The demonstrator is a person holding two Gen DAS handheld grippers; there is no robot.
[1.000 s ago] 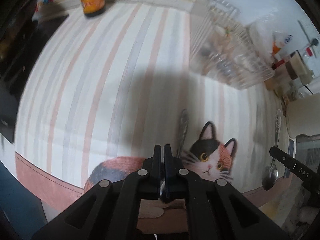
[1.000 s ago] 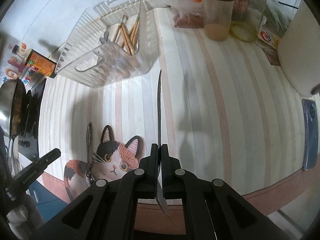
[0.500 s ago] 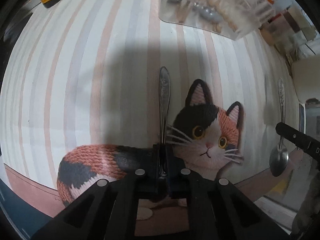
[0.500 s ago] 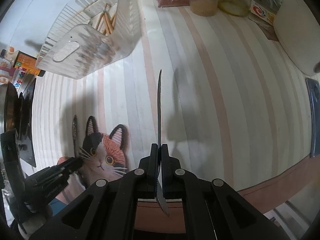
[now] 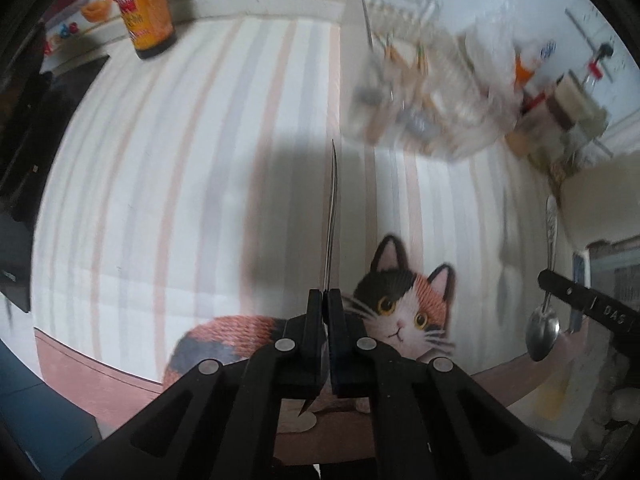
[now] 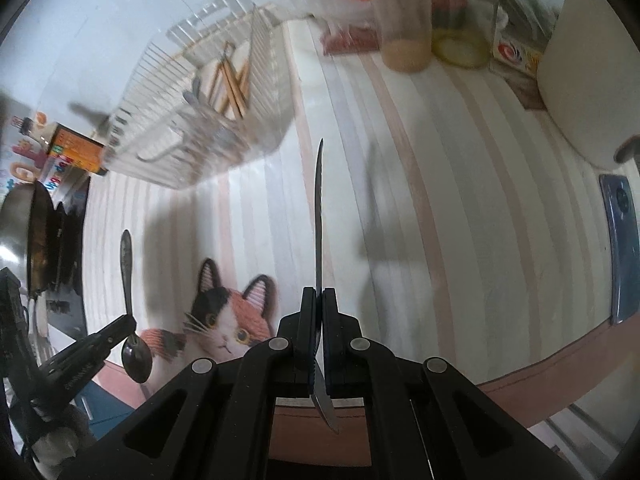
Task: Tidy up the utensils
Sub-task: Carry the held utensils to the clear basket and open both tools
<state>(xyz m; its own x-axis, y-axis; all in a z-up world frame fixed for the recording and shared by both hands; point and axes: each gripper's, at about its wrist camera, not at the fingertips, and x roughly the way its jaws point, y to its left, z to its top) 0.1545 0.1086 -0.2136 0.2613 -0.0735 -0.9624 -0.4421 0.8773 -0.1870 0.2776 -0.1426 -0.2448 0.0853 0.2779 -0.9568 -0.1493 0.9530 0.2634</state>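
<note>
1. Table (image 5: 160, 200): striped cloth. 0.5 s ago the left claw was down at the front edge, closed on a spoon lying flat there. That spoon is now off the surface, so the pick-up appears complete.

2. Basket (image 6: 168, 128): clear plastic, at the back edge towards the left corner, with chopsticks (image 6: 232, 80) and some metal pieces already in it. Judged to be where both spoons are to go. It stands well apart from both claws.

3. Cat mat (image 5: 400, 308): at the front edge. Nothing lies on its visible part.

4. Left claw (image 5: 325, 300): jaws all but closed, clamped on the left spoon (image 5: 331, 220), which shows edge-on in its own camera. The right camera shows it hanging bowl down and handle up above the front left of the table.

5. Right claw (image 6: 319, 296): jaws pressed together on the right spoon (image 6: 319, 208), as at 1 s ago. The handle points ahead towards the basket.

6. Surroundings: a white pot (image 6: 592, 80) at the right edge, a pan (image 6: 20, 232) beyond the left edge, 2 jars (image 6: 404, 12) at the back right, an orange bottle (image 5: 146, 12) at the back left corner, a phone (image 6: 620, 248) near the right edge.

7. Obstructions: the cloth between the claws and the basket is open. The basket's tall ribbed wall must be cleared, and the chopsticks crowd 1 section. With 2 claws bound for 1 opening, they could collide.
</note>
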